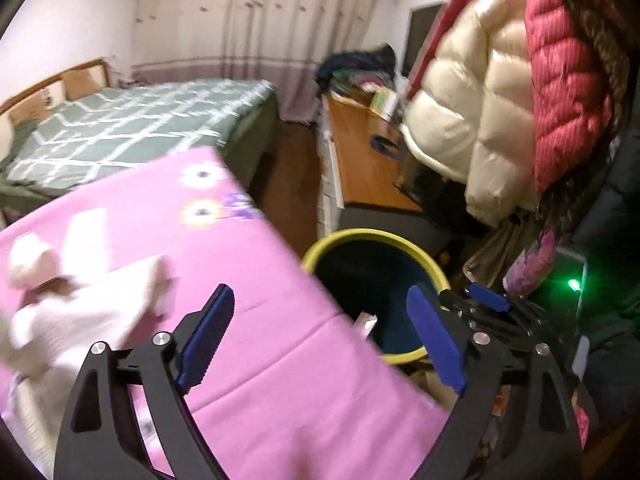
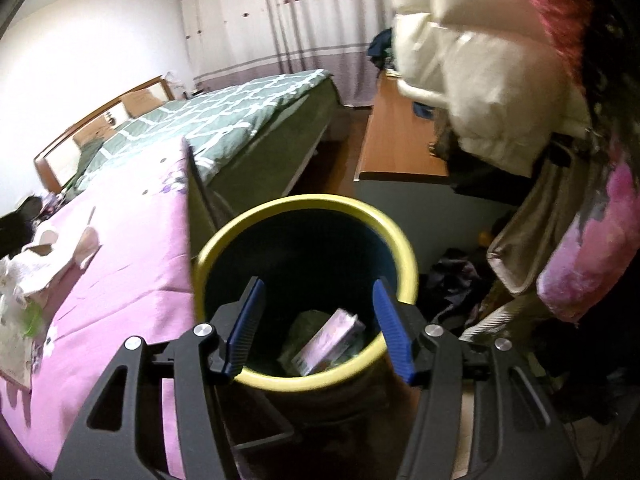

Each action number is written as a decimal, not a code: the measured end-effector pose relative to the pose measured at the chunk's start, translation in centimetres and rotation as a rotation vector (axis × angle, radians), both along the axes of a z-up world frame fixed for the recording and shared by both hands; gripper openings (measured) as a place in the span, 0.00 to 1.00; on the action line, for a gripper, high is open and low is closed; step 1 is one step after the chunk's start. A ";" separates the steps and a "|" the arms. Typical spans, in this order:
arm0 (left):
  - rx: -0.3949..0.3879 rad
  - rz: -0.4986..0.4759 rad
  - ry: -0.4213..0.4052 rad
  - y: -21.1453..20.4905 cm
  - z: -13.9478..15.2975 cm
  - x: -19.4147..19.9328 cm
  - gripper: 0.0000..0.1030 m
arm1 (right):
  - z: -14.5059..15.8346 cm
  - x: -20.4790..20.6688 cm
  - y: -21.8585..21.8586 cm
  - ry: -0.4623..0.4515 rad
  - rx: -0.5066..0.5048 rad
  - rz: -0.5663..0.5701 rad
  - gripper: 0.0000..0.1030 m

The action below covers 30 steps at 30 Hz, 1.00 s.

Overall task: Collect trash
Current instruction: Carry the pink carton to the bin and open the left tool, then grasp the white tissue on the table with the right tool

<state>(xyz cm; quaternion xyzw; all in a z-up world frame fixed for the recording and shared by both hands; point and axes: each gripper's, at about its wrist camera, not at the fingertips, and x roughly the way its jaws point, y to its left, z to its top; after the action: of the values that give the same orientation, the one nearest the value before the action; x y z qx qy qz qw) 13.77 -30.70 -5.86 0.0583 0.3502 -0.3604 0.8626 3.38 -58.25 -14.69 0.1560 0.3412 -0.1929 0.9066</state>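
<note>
A home bedroom; a made bed (image 2: 224, 120), long curtains (image 2: 280, 20), puffy jackets (image 1: 500, 100) hanging beside a desk (image 1: 360, 168).

Left wrist view angled down over pink bed (image 1: 248, 264), right wrist view close above bin (image 2: 304, 216), both sharing bin, green bed (image 2: 224, 120)

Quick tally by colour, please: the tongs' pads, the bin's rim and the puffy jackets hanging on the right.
Blue pads: 4, two on the left tongs, two on the right tongs
Yellow bin rim: 1
Cream jacket: 1
Red jacket: 1
Total: 7
</note>
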 end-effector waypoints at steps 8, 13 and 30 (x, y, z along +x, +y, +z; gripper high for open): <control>-0.026 0.308 -0.110 16.1 2.4 -3.2 0.91 | 0.8 3.2 6.0 0.009 -0.019 0.150 0.55; -0.024 0.515 -0.148 25.0 2.6 -4.7 0.93 | 1.6 5.4 11.4 0.015 -0.037 0.276 0.56; -0.064 0.663 -0.130 33.9 0.3 -5.7 0.93 | 2.4 17.7 21.2 0.059 -0.032 0.443 0.56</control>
<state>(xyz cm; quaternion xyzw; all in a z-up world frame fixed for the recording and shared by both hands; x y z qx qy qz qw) 8.07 3.24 -5.52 -0.0627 0.2829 -0.0667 0.9548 21.12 -37.08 -12.28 0.0571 0.3906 0.0011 0.9188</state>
